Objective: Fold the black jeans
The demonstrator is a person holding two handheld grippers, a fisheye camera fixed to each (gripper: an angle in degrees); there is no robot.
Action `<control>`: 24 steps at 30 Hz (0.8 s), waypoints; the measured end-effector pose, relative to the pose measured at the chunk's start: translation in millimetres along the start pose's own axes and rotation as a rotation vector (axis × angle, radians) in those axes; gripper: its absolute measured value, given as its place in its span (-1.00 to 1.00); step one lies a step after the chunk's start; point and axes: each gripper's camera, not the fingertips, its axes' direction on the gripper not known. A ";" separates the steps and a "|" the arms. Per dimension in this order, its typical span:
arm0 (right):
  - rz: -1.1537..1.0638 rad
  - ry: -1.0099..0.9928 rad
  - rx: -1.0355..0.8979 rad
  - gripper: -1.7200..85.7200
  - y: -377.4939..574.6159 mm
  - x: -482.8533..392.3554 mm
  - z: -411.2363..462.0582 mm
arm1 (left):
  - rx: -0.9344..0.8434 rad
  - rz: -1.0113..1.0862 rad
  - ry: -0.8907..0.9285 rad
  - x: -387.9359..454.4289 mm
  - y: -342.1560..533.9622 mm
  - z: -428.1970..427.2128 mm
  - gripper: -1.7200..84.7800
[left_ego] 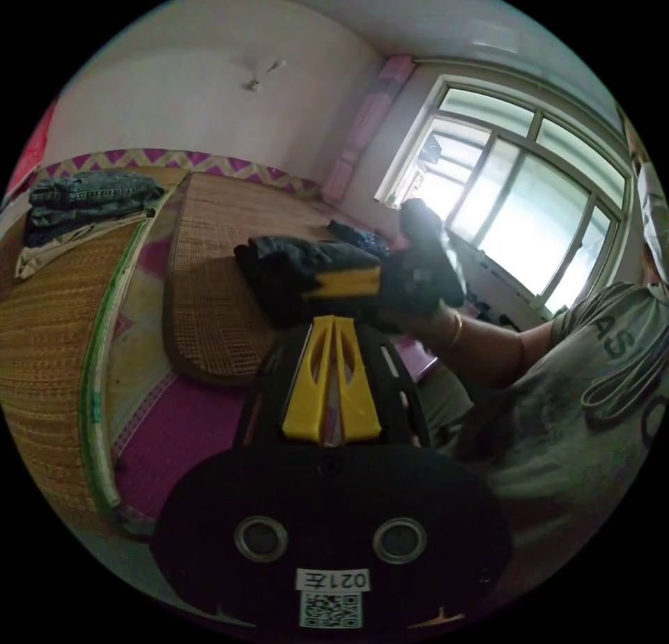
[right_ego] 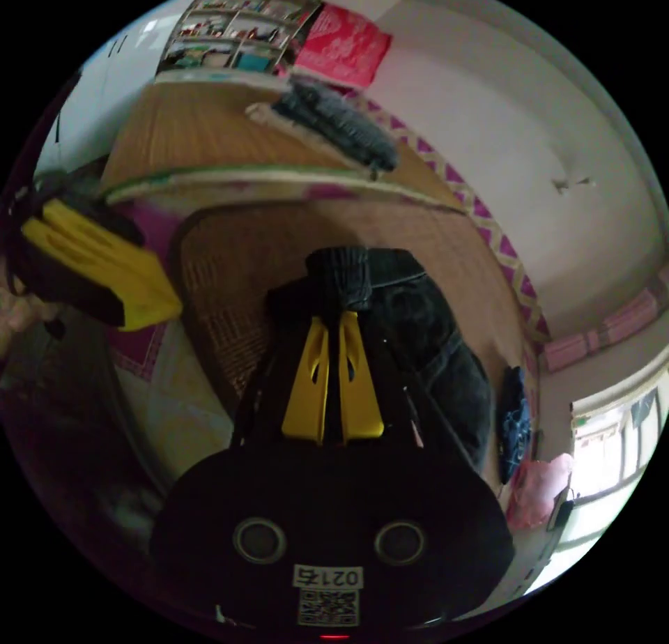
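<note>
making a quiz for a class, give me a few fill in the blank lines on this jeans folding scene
1. The right gripper is shut on the black ____.
2. The black jeans lie on a woven ____.
3. The left gripper has its jaws ____.
4. The stack of folded clothes has blue ____ on top.

Missing words: jeans; mat; shut; jeans

The right gripper [right_ego: 333, 318] hides the near part of the jeans [right_ego: 418, 337], and whether its jaw tips pinch the bunched cloth cannot be told. In the left gripper view the person [left_ego: 592, 379] is cut off by the edge. The folded pile [left_ego: 83, 198] is too small to make out.
</note>
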 end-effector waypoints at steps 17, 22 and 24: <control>0.584 -0.247 -0.001 -0.86 190.0 239.3 18.1 | -0.258 0.095 -0.295 -48.9 -134.0 136.8 -0.93; 0.628 -0.378 0.050 -0.92 229.9 279.4 60.4 | -0.301 0.140 -0.379 -67.3 -128.7 166.9 -0.98; 0.589 -0.376 0.036 -0.92 231.7 294.5 54.9 | -0.281 0.117 -0.355 -77.6 -132.3 166.5 -0.97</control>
